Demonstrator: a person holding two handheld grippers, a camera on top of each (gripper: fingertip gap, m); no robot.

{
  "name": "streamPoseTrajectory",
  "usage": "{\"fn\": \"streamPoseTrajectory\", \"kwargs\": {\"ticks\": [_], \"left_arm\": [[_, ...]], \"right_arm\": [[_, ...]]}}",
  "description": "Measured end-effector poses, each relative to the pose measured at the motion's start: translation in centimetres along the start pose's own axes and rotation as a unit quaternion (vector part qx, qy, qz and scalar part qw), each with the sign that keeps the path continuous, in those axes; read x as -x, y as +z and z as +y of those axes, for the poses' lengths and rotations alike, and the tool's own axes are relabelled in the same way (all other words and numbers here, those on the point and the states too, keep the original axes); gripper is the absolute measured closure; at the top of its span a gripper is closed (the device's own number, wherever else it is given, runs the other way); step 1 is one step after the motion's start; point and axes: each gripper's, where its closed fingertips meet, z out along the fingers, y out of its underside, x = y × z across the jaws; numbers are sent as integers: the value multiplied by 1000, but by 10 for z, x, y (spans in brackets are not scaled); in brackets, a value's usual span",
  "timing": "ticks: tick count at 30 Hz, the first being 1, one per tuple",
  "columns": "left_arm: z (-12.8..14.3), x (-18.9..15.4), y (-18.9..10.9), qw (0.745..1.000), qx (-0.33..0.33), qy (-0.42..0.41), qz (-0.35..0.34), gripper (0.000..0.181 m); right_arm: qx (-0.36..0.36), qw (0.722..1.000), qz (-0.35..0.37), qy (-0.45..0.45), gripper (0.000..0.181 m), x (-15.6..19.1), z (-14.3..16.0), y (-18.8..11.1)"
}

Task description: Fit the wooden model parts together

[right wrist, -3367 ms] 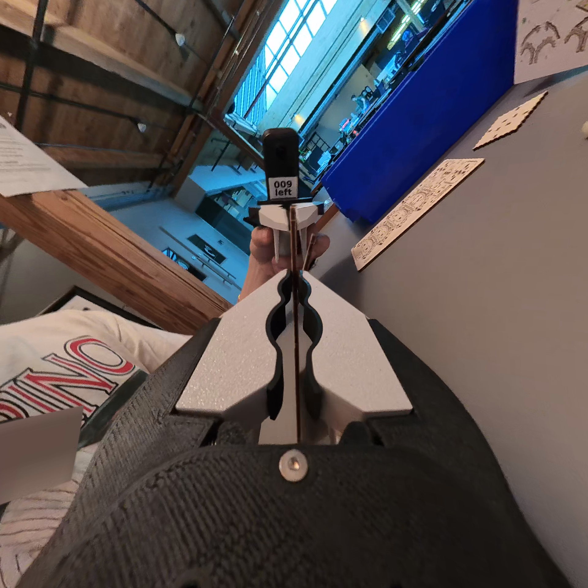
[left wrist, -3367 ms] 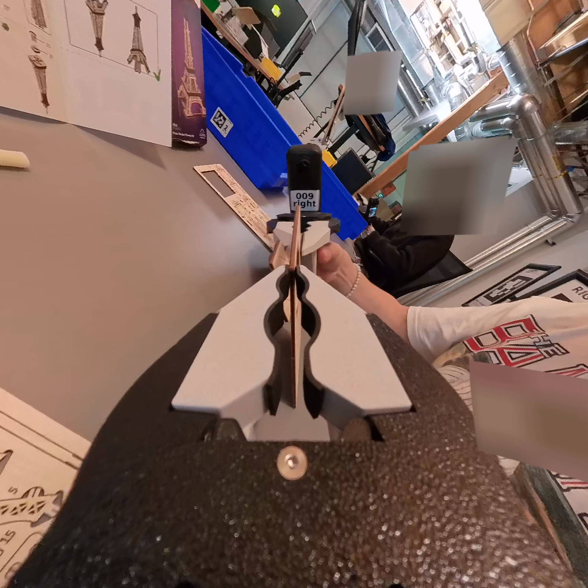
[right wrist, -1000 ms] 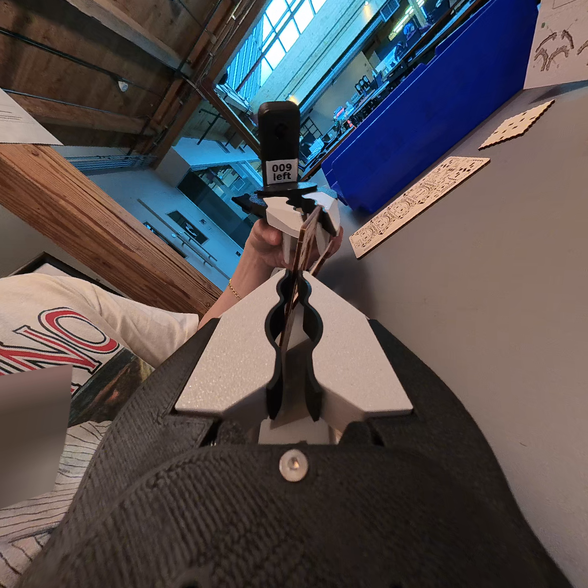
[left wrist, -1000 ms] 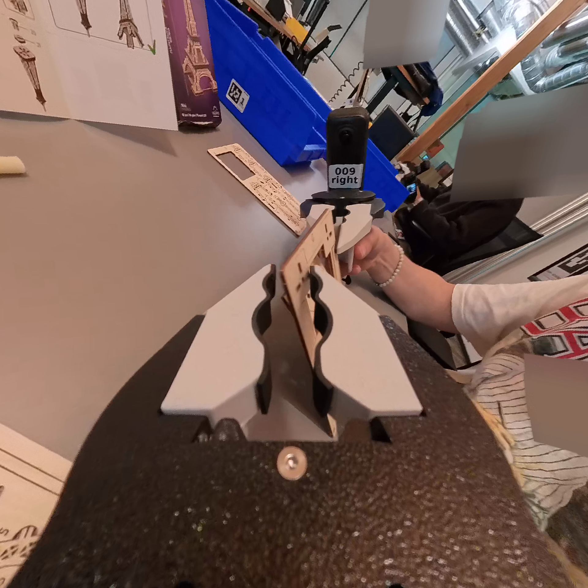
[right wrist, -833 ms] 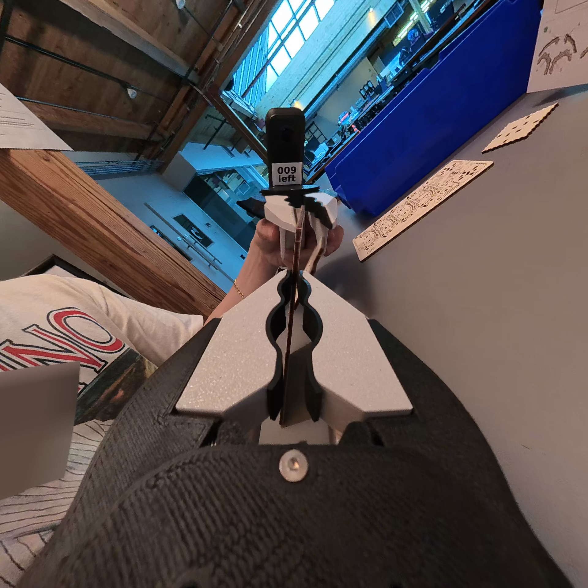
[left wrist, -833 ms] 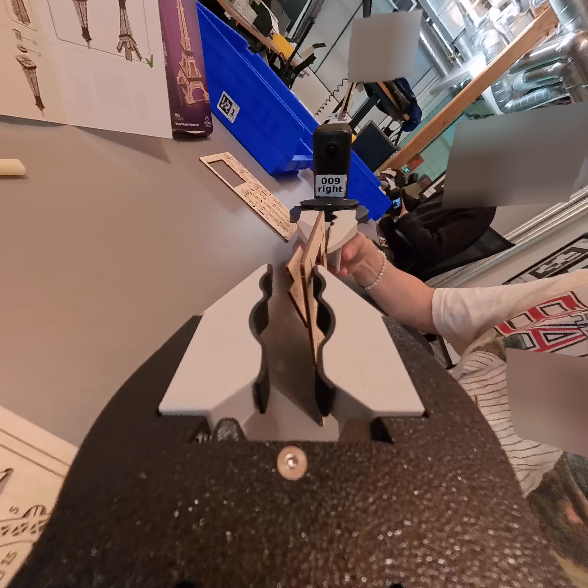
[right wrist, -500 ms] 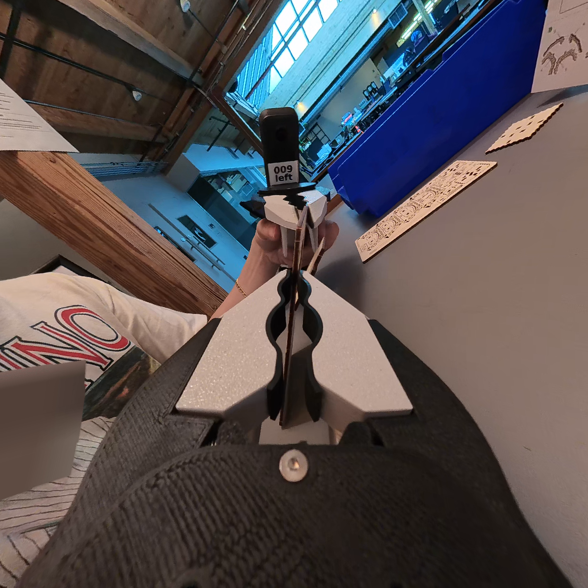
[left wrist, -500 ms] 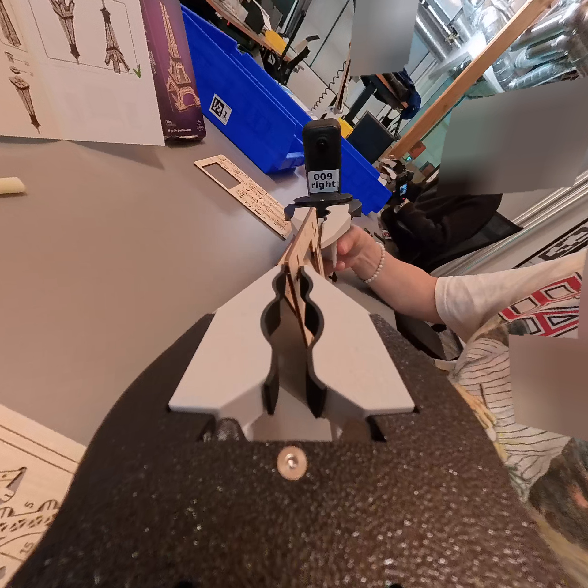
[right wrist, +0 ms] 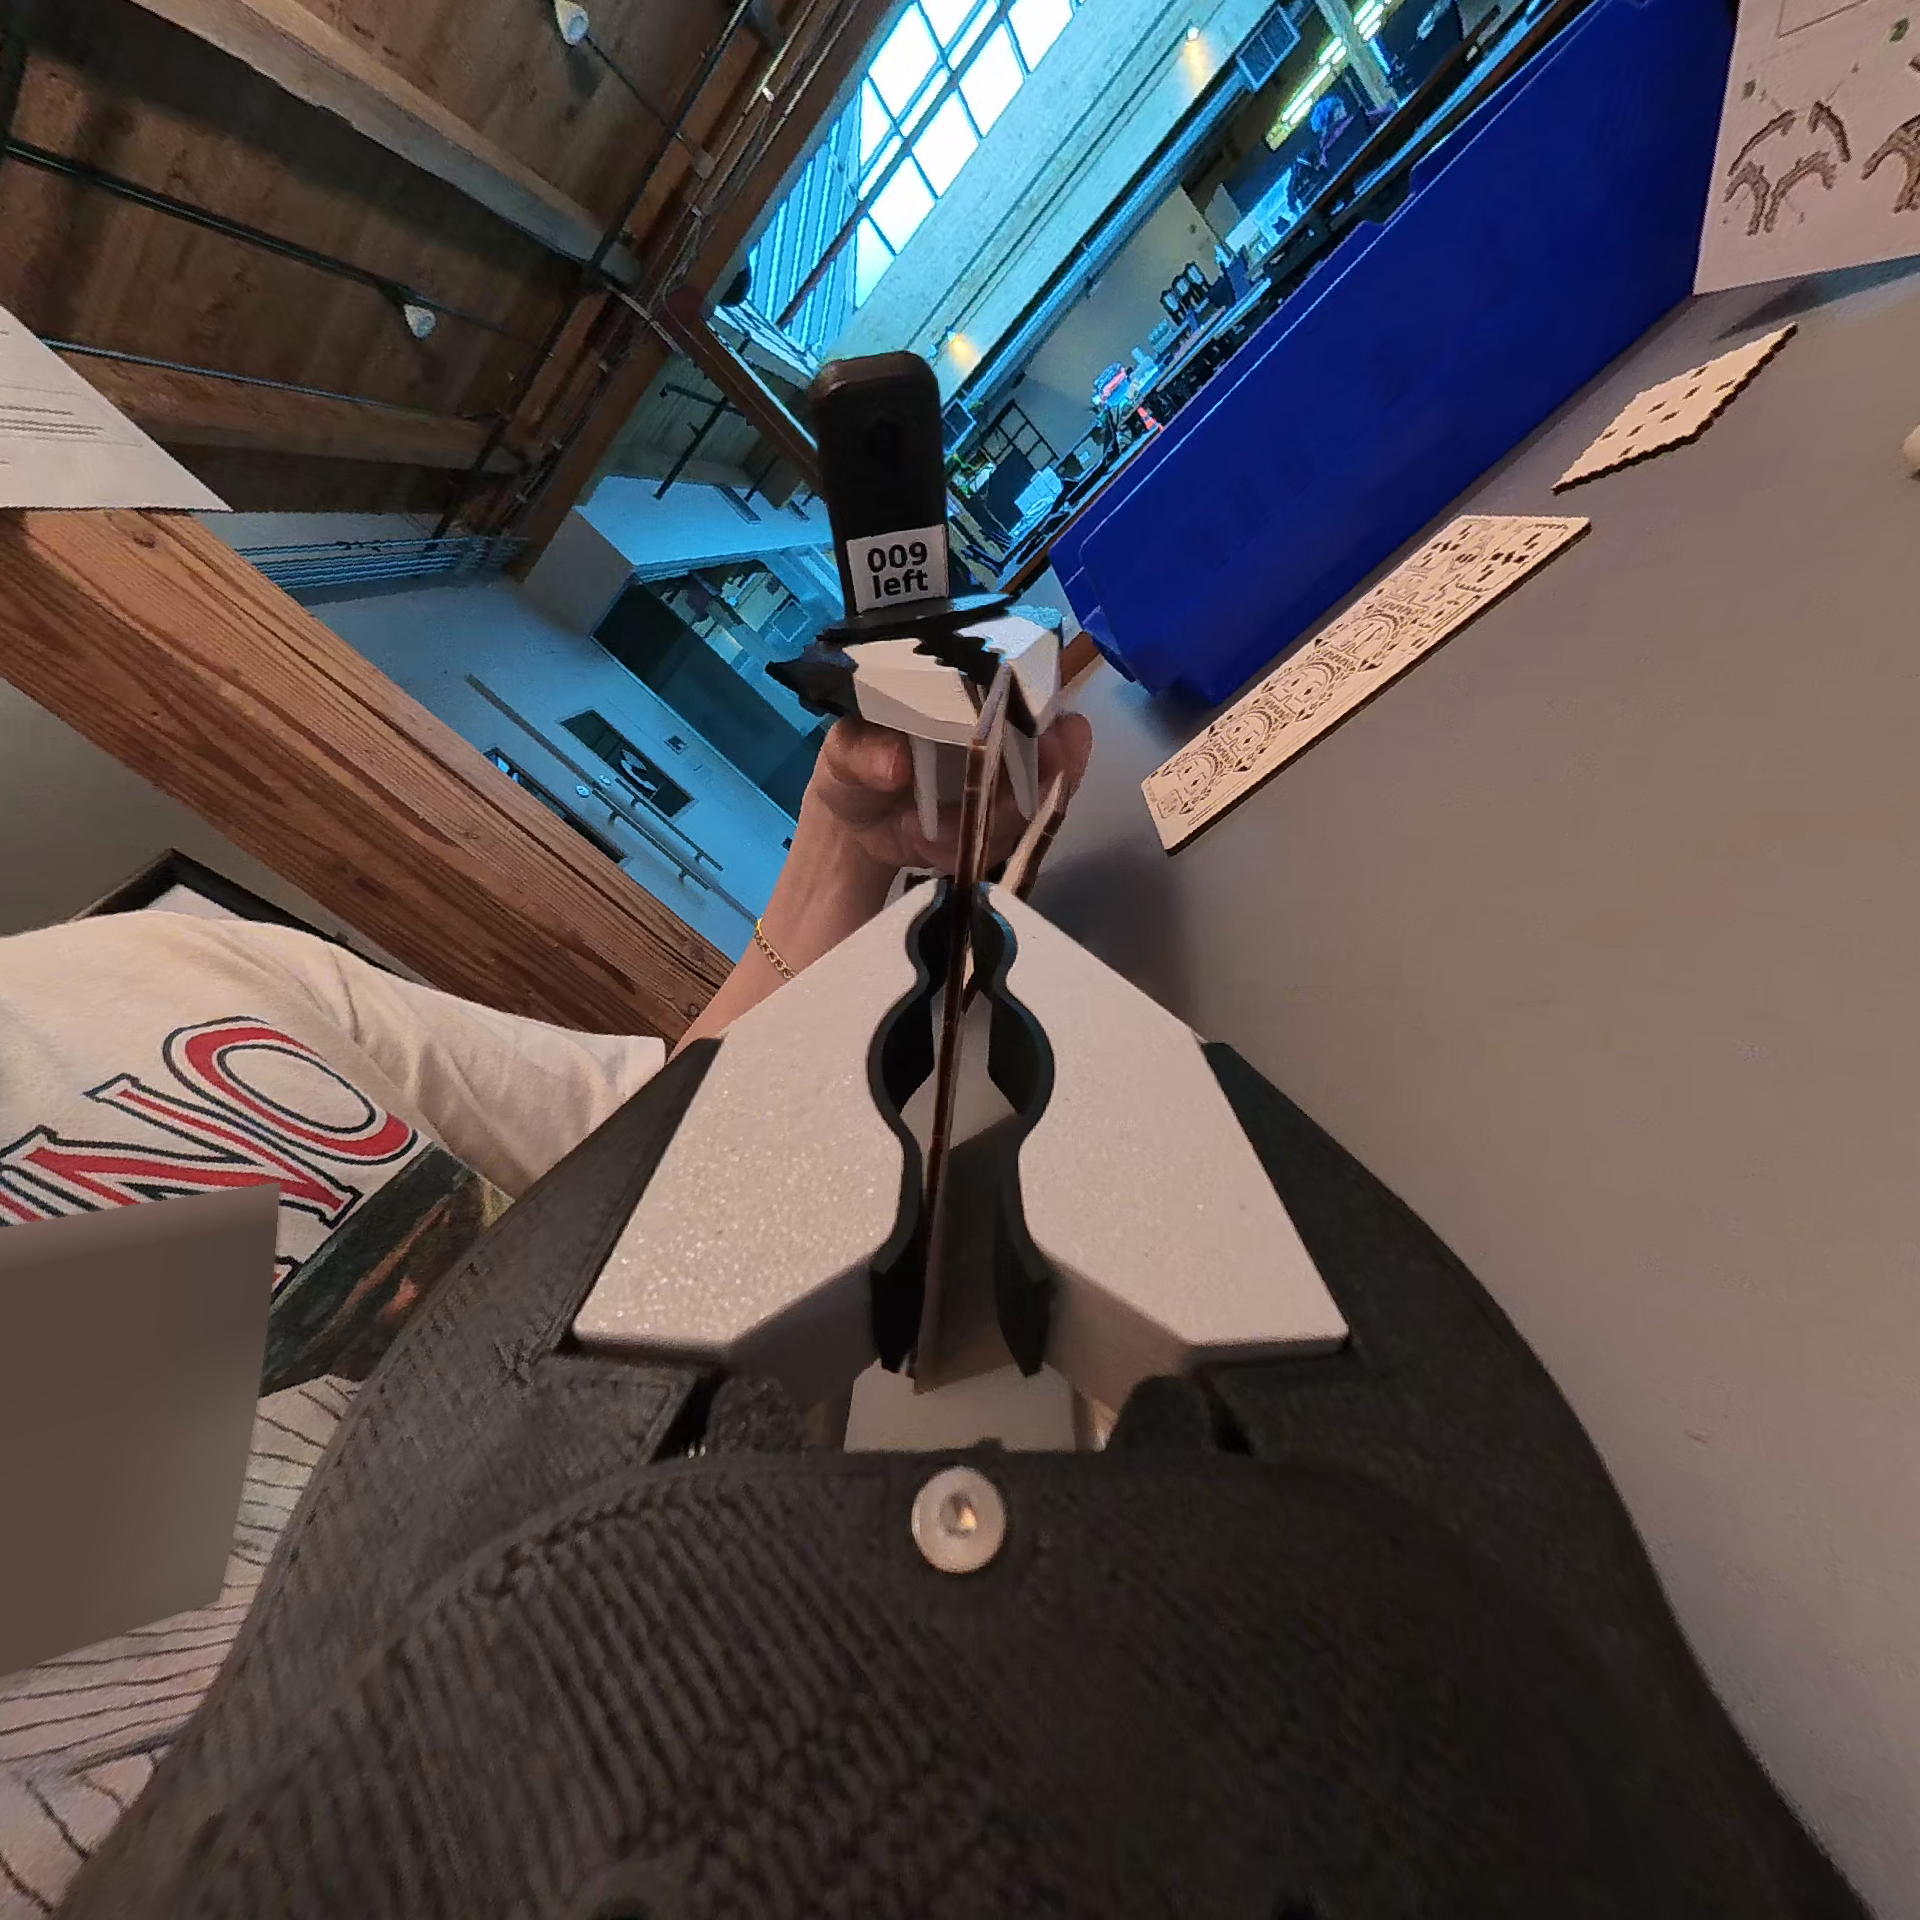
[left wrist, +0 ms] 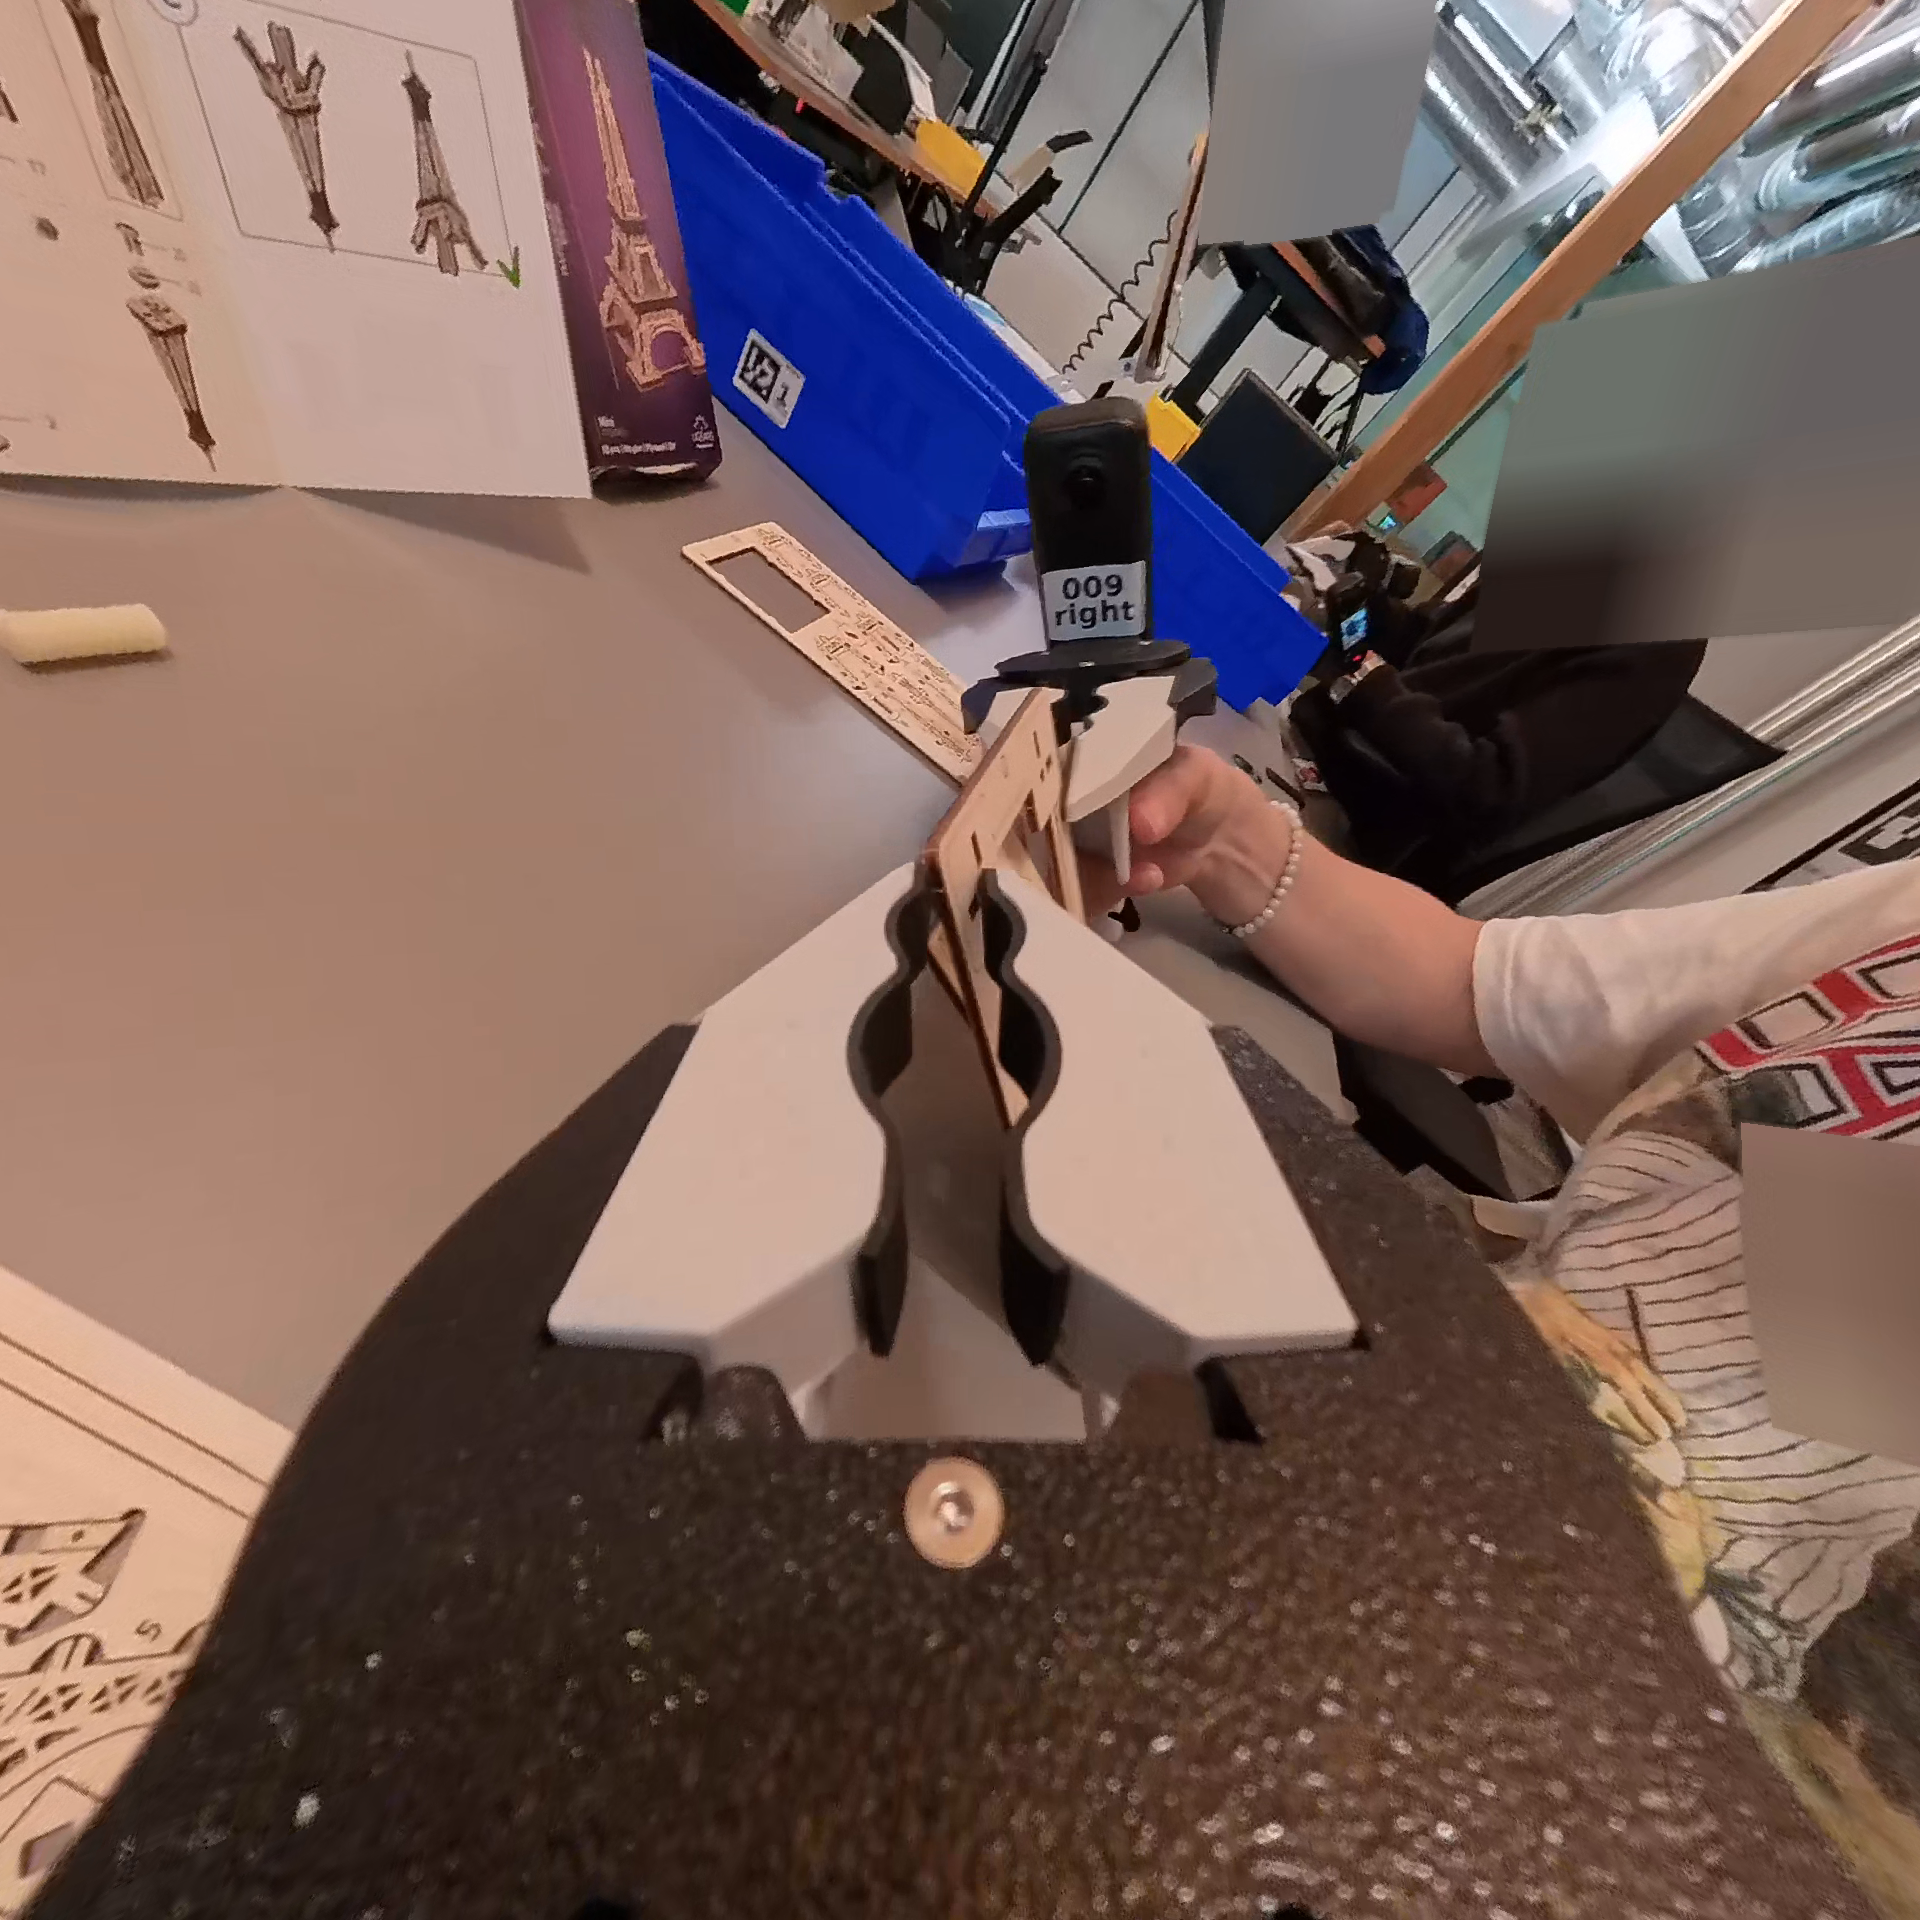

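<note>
1. Bench (left wrist: pixel 312 831): a fret sheet (left wrist: pixel 831 644) lies unused, so more parts likely wait.
2. Left tool (left wrist: pixel 961 997) pinches one panel (left wrist: pixel 1003 831), tilted, mid-air.
3. Right tool (right wrist: pixel 961 997) clamps another panel (right wrist: pixel 951 1091); they meet, joint seemingly unseated.

We're seeing open grey tabletop (left wrist: pixel 364 831) to the left; a cut-out wooden sheet (left wrist: pixel 842 644), blue bin (left wrist: pixel 894 395) and purple box (left wrist: pixel 623 260) are crowding the far edge.
</note>
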Motion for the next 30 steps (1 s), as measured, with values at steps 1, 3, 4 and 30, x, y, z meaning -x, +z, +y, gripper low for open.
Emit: {"fn": "streamPoseTrajectory", "kwargs": {"ticks": [1, 3, 4, 30], "left_arm": [[-3, -1, -1, 1000, -5, 1, 0, 173], [-12, 4, -6, 999, -23, 4, -30, 166], [-15, 8, -8, 998, -26, 10, -51, 166], [49, 68, -11, 925, 235, 118, -275, 144]], "right_arm": [[0, 1000, -1, 0, 181, 0, 0, 0], [-2, 1000, 2, -3, 181, 0, 0, 0], [-3, 1000, 7, -3, 180, -1, -1, 0], [85, 984, 143, 67, 178, -43, 32, 3]]}}
